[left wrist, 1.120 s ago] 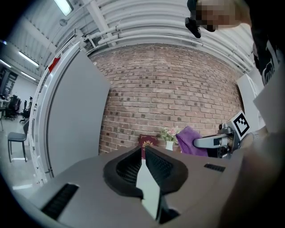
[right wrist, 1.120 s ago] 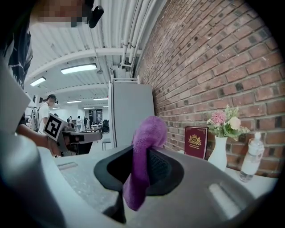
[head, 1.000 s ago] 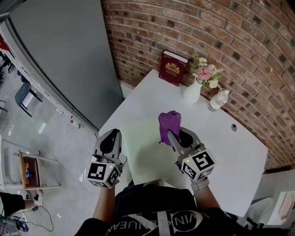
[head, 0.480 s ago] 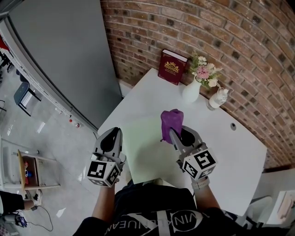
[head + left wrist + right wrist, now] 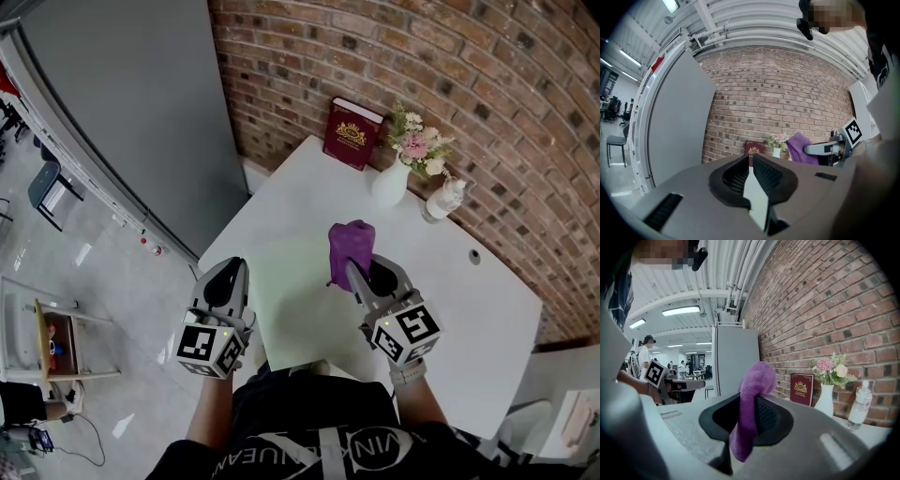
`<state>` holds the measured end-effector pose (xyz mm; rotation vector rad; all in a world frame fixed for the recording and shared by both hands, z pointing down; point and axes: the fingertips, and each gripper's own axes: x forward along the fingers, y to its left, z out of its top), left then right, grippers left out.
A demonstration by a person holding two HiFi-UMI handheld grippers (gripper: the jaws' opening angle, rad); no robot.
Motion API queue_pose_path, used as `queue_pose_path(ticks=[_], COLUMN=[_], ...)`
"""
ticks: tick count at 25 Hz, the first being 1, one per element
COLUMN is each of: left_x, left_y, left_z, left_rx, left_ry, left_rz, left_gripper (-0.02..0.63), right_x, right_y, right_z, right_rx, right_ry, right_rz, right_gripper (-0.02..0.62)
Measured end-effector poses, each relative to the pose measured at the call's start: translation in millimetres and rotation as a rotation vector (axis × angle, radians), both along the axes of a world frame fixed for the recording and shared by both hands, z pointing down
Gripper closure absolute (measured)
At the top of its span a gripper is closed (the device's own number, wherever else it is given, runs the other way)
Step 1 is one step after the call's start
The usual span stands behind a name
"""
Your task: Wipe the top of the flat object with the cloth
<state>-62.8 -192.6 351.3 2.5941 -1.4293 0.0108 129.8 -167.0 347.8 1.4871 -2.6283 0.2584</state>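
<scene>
Tall grey flat wall panel (image 5: 141, 112) far left, with brick wall (image 5: 487, 84) running along the back. White table (image 5: 469, 309) fills the middle.

Left gripper (image 5: 230, 272): at the table's left edge, just beside the left edge of the mat, pointing level. Its claw is closed. Only a thin pale sliver shows in the gap between the pads and I can't tell what it is. Nothing clearly gripped.

Pale green flat rectangular mat (image 5: 295, 300): lies flat on the table between the two grippers, near edge close to the person.

Purple fuzzy cloth (image 5: 347, 246): bunched and pinched in the right gripper (image 5: 364, 274), whose claw is clamped on it. The top of the cloth sticks up above the pads and a tail hangs down between them. In the head view the cloth sits over the mat's far right part; can't tell whether it touches the mat.

At the back of the table by the brick wall, well apart from the mat:
- A maroon hardcover book with a gold emblem (image 5: 352, 134), standing upright against the wall.
- A white ceramic vase with pink and white flowers (image 5: 392, 183), right of the book.
- A clear plastic bottle (image 5: 443, 200), just right of the vase.
</scene>
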Motion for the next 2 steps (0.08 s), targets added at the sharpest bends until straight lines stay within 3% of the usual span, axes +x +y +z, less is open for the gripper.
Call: queue_pose_path(ticks=[2], left_x=[-0.6], left_y=[0.5], left_z=[0.1], left_rx=[-0.002], left_ry=[0.001], left_rz=[-0.002], left_gripper=[0.575], right_x=[-0.5], right_y=[0.6], right_z=[0.0], right_rx=[-0.001], right_ry=[0.000], right_rz=[-0.002], right_gripper=[0.532])
